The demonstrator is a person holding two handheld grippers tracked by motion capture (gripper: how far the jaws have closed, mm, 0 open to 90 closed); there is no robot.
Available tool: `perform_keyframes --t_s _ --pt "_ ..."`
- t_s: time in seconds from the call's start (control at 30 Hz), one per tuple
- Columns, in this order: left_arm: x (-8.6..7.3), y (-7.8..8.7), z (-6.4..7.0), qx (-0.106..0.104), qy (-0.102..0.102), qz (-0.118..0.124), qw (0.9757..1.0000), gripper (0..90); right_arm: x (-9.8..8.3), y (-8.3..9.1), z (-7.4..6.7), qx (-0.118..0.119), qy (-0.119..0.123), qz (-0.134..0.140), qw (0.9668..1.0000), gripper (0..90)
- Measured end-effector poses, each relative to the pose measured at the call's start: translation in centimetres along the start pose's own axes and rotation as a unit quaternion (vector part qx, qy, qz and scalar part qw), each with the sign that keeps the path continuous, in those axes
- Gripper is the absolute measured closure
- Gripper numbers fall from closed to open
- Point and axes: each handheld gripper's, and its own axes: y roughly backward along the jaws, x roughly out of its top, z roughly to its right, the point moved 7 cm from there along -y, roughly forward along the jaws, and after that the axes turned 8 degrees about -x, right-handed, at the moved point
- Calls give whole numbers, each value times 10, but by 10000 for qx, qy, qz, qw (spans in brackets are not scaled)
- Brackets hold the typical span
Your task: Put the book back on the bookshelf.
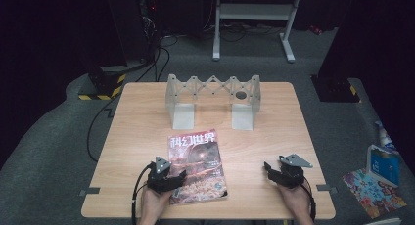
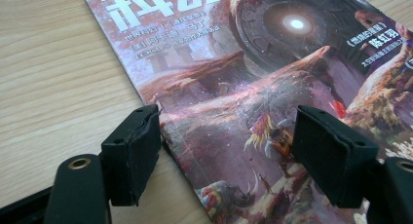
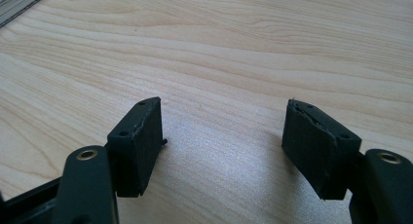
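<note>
Your left gripper [image 1: 180,178] sits at the lower left edge of the glossy magazine with the reddish sci-fi cover and white Chinese title [image 1: 196,166], which lies flat on the light wooden bench [image 1: 274,132], near the front edge and a little left of centre. In the left gripper view the jaws stand wide apart: the left one is over bare wood just beside the spine edge of the magazine [image 2: 253,87], the right one is above the cover art. From this low angle it is hard to tell whether either pad rests on the paper, but nothing is pinched between them.

Your right gripper [image 1: 268,167] is well apart from the magazine, over bare wood near the bench's front right. Its jaws are spread wide too, with only wood grain between them in the right gripper view, and they hold nothing.

At the back of the bench stands a pale grey expanding rack with a criss-cross lattice and two block feet [image 1: 213,100], well clear of both of your hands. A colourful booklet and a blue box [image 1: 383,167] lie on the grey carpet to the right of the bench.
</note>
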Motion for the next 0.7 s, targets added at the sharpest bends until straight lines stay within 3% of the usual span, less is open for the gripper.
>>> perform_keyframes --t_s 0.27,0.7 --pt "5 -8 8 -68 -55 47 10000 262 0 0 0 0 -1 -1 10000 312" --pt "15 -23 25 -192 -197 -75 9996 262 0 0 0 0 3 2 10000 311"
